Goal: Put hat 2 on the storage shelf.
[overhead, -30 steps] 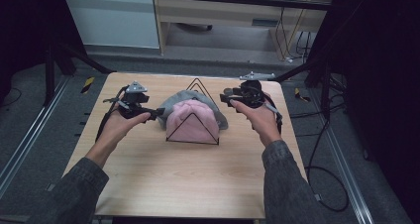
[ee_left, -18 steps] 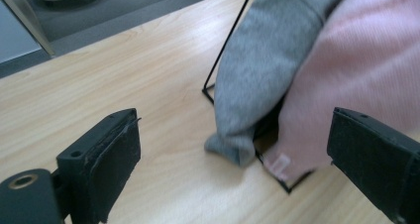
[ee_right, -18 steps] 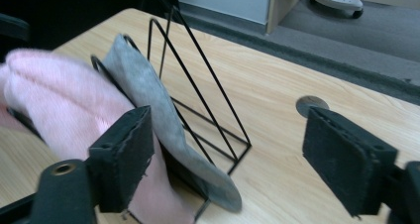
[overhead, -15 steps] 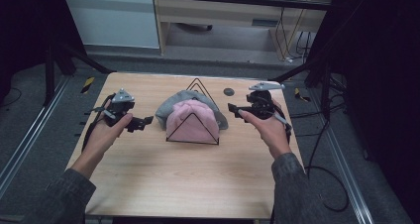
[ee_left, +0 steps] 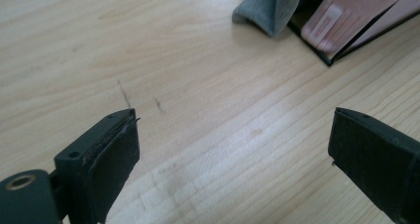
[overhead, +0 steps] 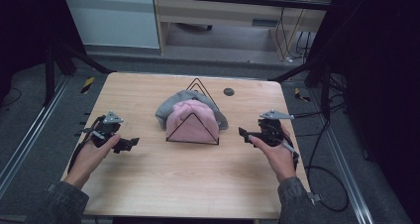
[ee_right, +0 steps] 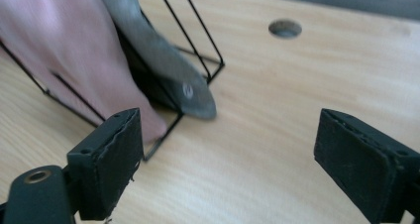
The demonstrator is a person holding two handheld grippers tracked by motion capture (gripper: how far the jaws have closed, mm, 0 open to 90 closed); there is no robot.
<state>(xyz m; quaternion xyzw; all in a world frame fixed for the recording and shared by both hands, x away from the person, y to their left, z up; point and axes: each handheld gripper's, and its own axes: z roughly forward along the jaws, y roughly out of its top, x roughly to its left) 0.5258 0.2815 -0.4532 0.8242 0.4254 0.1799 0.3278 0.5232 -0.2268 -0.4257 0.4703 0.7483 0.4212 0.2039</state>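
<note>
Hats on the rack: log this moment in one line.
pink hat and grey hat draped on rack | left gripper open, clear | right gripper open, clear

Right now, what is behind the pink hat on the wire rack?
A grey hat hangs behind the pink hat on the black wire rack. Most of its body is covered.

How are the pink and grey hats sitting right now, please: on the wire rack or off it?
On it. The pink hat and grey hat drape over the black triangular wire rack, standing mid-table; neither gripper touches them.
</note>
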